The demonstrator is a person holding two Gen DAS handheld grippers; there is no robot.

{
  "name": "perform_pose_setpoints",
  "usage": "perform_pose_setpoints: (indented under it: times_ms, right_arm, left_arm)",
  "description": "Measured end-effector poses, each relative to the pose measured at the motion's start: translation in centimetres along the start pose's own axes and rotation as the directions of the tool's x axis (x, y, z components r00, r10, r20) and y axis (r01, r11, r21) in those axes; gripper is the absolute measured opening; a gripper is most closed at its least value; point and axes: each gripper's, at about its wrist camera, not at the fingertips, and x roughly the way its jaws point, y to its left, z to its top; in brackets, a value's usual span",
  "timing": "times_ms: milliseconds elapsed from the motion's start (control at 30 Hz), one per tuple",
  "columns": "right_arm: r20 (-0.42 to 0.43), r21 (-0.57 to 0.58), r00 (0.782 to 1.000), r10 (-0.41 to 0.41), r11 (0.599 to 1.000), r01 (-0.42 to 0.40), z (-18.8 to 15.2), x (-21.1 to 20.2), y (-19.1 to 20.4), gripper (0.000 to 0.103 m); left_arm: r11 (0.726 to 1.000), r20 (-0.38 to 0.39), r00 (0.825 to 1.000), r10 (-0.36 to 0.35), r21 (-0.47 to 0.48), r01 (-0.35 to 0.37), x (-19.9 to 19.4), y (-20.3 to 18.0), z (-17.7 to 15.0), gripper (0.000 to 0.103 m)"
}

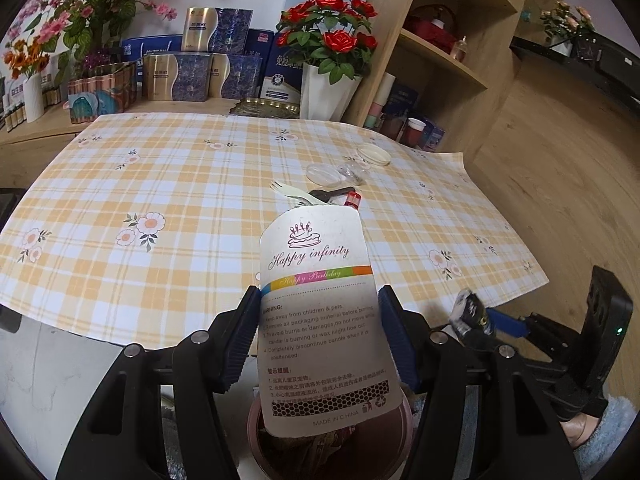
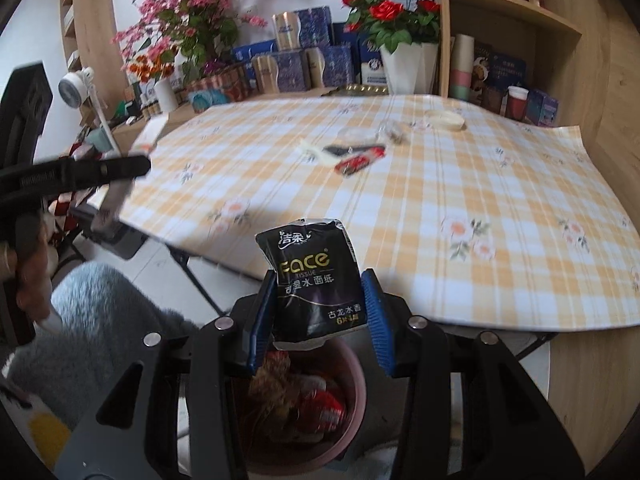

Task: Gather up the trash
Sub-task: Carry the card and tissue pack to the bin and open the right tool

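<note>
White card with a printed birthday cake and warning text, the candle package card (image 1: 320,320), stands nearly upright between the blue pads of the left gripper (image 1: 320,336), whose jaws pinch it by its side edges. Its lower end hangs just above a pink trash bin (image 1: 256,432) that sits on the floor below the near edge of the tabletop (image 1: 160,184), which is covered with a yellow-and-white checked cloth printed with flowers. The right gripper (image 2: 320,312) has its jaws closed on a black tissue packet (image 2: 310,280) with gold lettering, held upright over the same bin (image 2: 356,384); inside the bin red and brownish wrappers show, blurred. In the left wrist view the right gripper appears at the lower right edge with the packet seen edge-on. In the right wrist view the left gripper shows at the far left as a dark bar, held by a hand (image 2: 32,264) in a fluffy grey sleeve (image 2: 100,320). Farther back on the cloth lie more pieces: a pale plastic fork (image 1: 292,194), a red item (image 1: 352,200) just beside a black piece (image 1: 330,194), crumpled clear plastic (image 1: 348,172) and a round lid (image 1: 374,154). Behind the tabletop stand a white vase of red roses (image 1: 328,92), blue and gold boxes (image 1: 192,76) and a wooden shelf unit (image 1: 440,60).
</note>
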Motion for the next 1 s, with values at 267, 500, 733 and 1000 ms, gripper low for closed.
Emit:
perform_pose_setpoints:
  times_ms: [267,500,733,1000]
  right_arm:
    - [-0.078,0.012,0.996,0.042,0.999,-0.041,-3.2,1.6,1.2,0.044]
    - [-0.163,-0.053,0.986,0.030,0.998,-0.039,-4.5,3.5,2.6,0.044]
    - [-0.252,-0.095,0.968,0.024,0.994,-0.050,-5.4,5.4,3.6,0.044]
    - [-0.315,-0.129,0.949,0.006,0.990,-0.049,-6.0,6.7,4.1,0.046]
  left_arm:
    - [0.999,-0.003,1.000,-0.024,0.023,0.024,-0.8,1.0,-3.4,0.059]
    - [0.998,0.000,0.999,-0.037,0.041,0.037,-0.8,1.3,-5.9,0.059]
    - [0.999,-0.007,0.999,-0.040,0.002,0.040,-0.5,2.3,-6.8,0.059]
    - [0.999,-0.031,0.998,-0.050,-0.002,0.049,0.1,2.3,-7.3,0.059]
